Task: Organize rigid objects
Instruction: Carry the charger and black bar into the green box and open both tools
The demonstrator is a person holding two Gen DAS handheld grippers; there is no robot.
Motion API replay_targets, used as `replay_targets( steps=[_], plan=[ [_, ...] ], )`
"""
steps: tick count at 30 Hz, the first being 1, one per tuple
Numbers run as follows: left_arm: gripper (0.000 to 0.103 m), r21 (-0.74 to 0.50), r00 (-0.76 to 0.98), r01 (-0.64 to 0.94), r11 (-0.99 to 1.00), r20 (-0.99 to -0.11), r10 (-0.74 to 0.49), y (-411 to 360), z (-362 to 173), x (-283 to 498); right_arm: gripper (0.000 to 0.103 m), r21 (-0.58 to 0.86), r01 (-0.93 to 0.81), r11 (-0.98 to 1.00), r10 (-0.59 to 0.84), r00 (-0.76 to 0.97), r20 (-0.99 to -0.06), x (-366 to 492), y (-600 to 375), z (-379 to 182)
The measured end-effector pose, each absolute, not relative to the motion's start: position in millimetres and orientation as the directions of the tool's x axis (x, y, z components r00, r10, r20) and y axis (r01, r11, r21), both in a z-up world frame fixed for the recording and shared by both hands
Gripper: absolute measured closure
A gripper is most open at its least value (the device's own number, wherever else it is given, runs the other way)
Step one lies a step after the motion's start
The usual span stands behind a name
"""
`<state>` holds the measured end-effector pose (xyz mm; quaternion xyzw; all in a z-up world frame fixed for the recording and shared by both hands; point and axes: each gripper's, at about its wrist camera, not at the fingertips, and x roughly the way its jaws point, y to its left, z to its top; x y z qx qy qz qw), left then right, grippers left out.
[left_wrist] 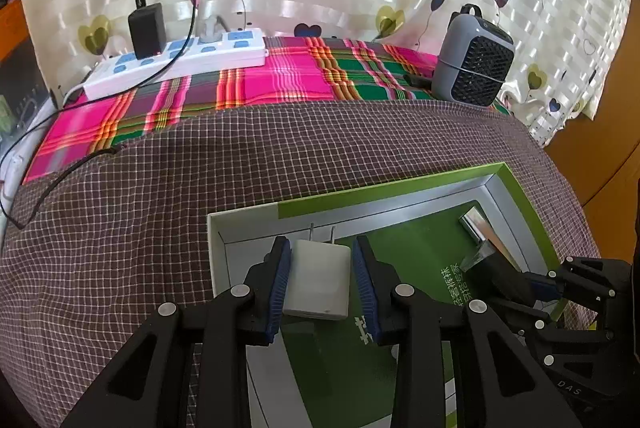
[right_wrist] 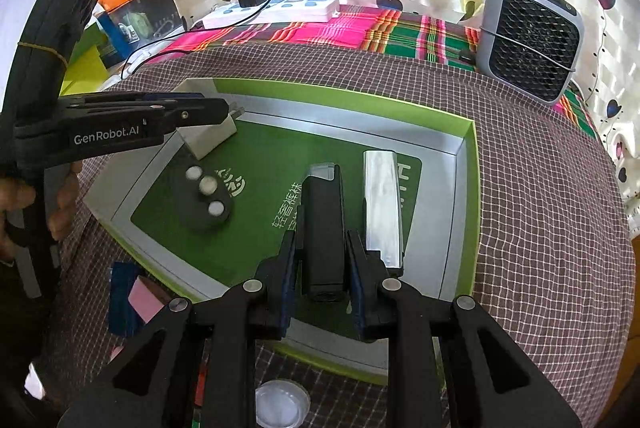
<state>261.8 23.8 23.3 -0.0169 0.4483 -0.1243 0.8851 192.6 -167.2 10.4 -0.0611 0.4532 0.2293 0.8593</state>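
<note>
The white plug-in charger (left_wrist: 318, 278) sits between the blue pads of the left gripper (left_wrist: 320, 280), both pads pressed against its flat sides, its two metal prongs pointing toward the far-left corner of the green-rimmed box (left_wrist: 404, 193); from the right wrist the same charger (right_wrist: 208, 139) hangs just above the box floor near that corner, close to the silver inner wall. The right gripper (right_wrist: 322, 268) is clamped on a black rectangular block (right_wrist: 323, 228) whose silvery far end points up the box, and the block lies about parallel to a shiny metal bar (right_wrist: 382, 207) just beside it on the right, a narrow strip of green floor between them. The bar's right side runs near the silver right wall of the box (right_wrist: 474, 187). A black round piece with three white studs (right_wrist: 206, 201) rests on the floor left of centre, apart from the block, with bare green floor between them and toward the far wall. The box lies on a brown checked cloth (left_wrist: 160, 195) covering the surface, with wide bare cloth beyond its far rim up to a pink and green plaid cloth (left_wrist: 280, 75). Along the back stand a white power strip (left_wrist: 180, 61) carrying a black adapter (left_wrist: 147, 29) and, at the right, a grey grilled fan (left_wrist: 474, 57), both well apart from the box.
</note>
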Motion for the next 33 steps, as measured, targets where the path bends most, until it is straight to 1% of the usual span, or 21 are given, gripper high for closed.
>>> replay_targets(
  steps=[18, 22, 25, 27, 33],
  plan=[
    [0.072, -0.156, 0.559, 0.195, 0.968, -0.793, -0.24, 26, 26, 260, 0.078, 0.106, -0.444, 0.89, 0.339, 0.488, -0.804, 193, -168, 11],
    [0.071, -0.159, 0.562, 0.198, 0.967, -0.79, -0.245, 26, 28, 258, 0.075, 0.119, -0.44, 0.89, 0.349, 0.489, -0.8, 193, -169, 10],
    [0.071, -0.156, 0.566, 0.201, 0.967, -0.787, -0.245, 26, 31, 254, 0.068, 0.122, -0.443, 0.888, 0.355, 0.492, -0.795, 191, -168, 11],
    [0.071, -0.154, 0.569, 0.201, 0.967, -0.786, -0.243, 26, 32, 252, 0.062, 0.121, -0.448, 0.886, 0.358, 0.494, -0.793, 190, -167, 12],
    [0.07, -0.154, 0.577, 0.196, 0.968, -0.78, -0.241, 27, 37, 241, 0.061, 0.123, -0.434, 0.893, 0.355, 0.507, -0.785, 185, -168, 14]
  ],
)
